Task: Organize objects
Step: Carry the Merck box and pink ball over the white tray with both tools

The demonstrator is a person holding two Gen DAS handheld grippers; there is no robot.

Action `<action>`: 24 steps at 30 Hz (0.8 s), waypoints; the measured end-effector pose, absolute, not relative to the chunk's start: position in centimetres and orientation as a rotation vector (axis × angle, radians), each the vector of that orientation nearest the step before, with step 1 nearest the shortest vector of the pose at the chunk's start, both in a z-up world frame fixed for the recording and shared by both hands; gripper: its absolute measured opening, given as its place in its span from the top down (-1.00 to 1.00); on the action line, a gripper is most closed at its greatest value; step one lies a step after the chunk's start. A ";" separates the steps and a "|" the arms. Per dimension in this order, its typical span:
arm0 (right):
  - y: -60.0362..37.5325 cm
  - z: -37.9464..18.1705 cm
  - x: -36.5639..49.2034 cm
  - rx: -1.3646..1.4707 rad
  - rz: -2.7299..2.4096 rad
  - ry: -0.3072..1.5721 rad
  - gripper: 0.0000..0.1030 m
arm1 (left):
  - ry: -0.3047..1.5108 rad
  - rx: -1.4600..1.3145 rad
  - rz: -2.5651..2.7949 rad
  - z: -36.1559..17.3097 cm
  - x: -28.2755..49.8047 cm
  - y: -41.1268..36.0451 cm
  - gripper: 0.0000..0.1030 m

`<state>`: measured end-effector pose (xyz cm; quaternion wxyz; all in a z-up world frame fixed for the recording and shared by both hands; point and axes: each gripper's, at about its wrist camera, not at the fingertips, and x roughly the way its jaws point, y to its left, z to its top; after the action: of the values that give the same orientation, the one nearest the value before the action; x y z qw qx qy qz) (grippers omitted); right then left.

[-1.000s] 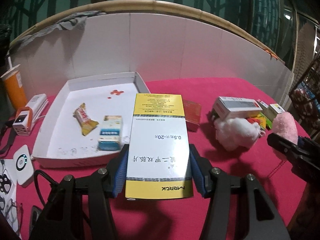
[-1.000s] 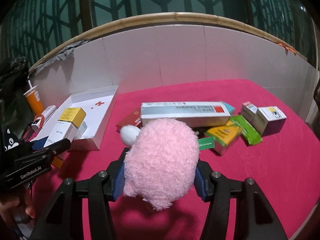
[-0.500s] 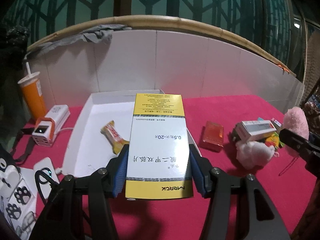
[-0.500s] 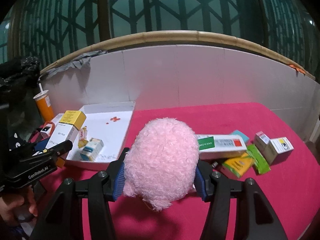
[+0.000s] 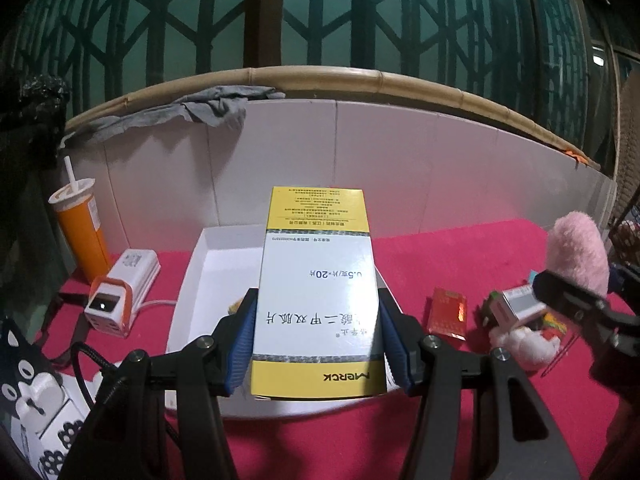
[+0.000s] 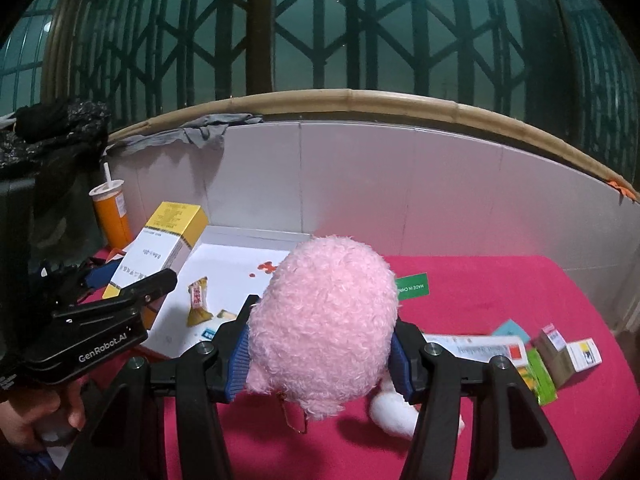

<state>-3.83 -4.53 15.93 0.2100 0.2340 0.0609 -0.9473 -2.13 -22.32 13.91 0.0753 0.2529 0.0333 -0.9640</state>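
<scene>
Both grippers have risen since a second ago, and the white tray now sits lower and nearer under the left one. Left gripper pinches the yellow-and-white medicine box between its blue pads, held above the tray's near edge and hiding most of the tray floor. Right gripper pinches the pink plush toy, which blocks the middle of the red table from the right wrist view. Inside the tray lie a snack wrapper and a small box, partly hidden. Left of the tray stand an orange cup with a straw and a white-and-orange device. To the right lie a red packet, a white plush toy and a cluster of small boxes. White wall panels close the far side.
</scene>
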 end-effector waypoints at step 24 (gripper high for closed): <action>-15.8 10.5 -13.3 0.832 -2.520 0.388 -0.18 | 0.416 0.993 -2.786 11.1 -13.5 -31.4 -0.08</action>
<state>-13.35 -15.80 10.47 0.2276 0.3020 0.1409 -0.9149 -13.46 -31.42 11.10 0.0775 0.3316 0.1388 -0.9299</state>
